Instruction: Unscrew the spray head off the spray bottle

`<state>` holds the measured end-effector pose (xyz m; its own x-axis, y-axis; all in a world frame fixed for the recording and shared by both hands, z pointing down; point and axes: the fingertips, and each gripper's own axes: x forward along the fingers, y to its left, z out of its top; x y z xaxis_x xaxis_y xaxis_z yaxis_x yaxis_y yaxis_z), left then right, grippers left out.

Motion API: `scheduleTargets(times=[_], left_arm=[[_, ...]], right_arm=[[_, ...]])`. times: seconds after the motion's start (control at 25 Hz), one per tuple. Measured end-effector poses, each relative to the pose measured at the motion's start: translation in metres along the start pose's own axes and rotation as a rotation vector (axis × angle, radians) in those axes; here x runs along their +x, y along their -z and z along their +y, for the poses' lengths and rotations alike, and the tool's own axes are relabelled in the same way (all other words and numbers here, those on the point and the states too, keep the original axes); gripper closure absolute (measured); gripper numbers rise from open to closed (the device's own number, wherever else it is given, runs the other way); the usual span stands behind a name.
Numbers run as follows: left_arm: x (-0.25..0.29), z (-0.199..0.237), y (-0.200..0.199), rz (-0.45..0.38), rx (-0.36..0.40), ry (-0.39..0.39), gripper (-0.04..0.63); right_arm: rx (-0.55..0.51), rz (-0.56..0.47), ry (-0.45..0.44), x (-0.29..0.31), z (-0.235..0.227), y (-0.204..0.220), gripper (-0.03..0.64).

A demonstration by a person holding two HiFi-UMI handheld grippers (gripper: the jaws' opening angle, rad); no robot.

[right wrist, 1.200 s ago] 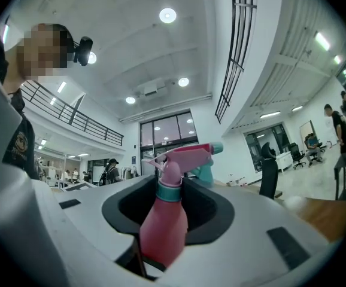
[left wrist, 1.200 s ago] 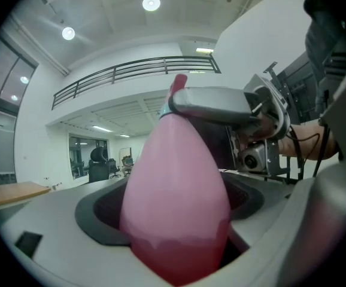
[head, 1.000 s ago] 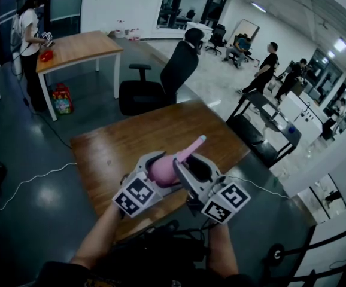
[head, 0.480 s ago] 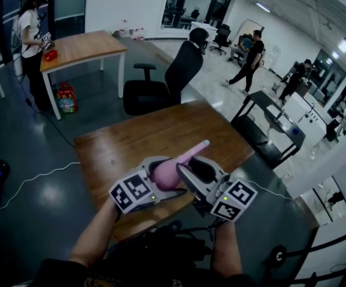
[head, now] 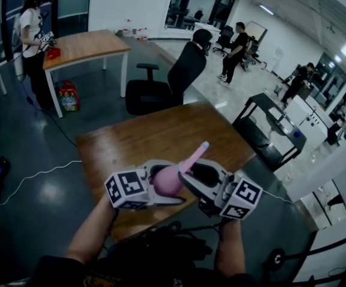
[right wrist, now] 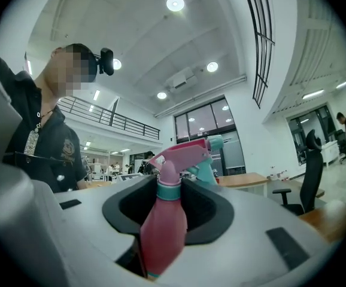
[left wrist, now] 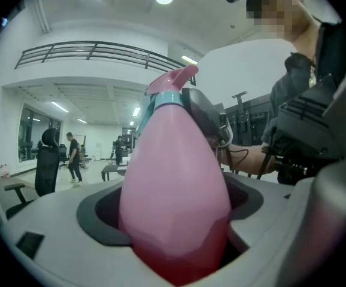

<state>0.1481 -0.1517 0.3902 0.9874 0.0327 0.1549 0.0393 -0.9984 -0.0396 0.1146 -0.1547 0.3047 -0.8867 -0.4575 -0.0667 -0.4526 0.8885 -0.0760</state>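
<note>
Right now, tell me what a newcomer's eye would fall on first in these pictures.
A pink spray bottle held up over the near edge of a wooden table, nozzle slanting up and away. The left tool clamps its fat body and the right tool grips near the teal collar. Behind stands a black office chair.

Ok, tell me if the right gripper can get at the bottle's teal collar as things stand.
Likely yes. The teal collar seems gripped between the jaws of the right gripper, with nothing blocking it. The left gripper clamps the pink bottle body lower down, clear of the collar.
</note>
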Motion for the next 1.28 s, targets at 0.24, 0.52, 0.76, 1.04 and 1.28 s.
scheduleTargets(times=[0.24, 0.52, 0.76, 1.04, 1.28], left_arm=[[-0.005, -0.01, -0.014, -0.049, 0.01, 0.057, 0.15], [-0.008, 0.022, -0.022, -0.099, 0.008, -0.128, 0.15], [-0.016, 0.064, -0.006, -0.051, -0.038, -0.373, 0.149], [-0.024, 0.09, 0.009, 0.002, -0.06, -0.572, 0.149], [-0.021, 0.091, 0.02, 0.053, -0.03, -0.627, 0.149]], right_arm=[[-0.06, -0.004, -0.082, 0.002, 0.012, -0.009, 0.472], [-0.128, -0.053, 0.061, 0.001, -0.004, -0.014, 0.442], [-0.125, -0.044, 0.159, 0.004, -0.02, -0.011, 0.442], [-0.065, -0.034, 0.316, 0.018, -0.046, 0.0, 0.442], [-0.034, 0.004, 0.355, 0.033, -0.052, 0.013, 0.442]])
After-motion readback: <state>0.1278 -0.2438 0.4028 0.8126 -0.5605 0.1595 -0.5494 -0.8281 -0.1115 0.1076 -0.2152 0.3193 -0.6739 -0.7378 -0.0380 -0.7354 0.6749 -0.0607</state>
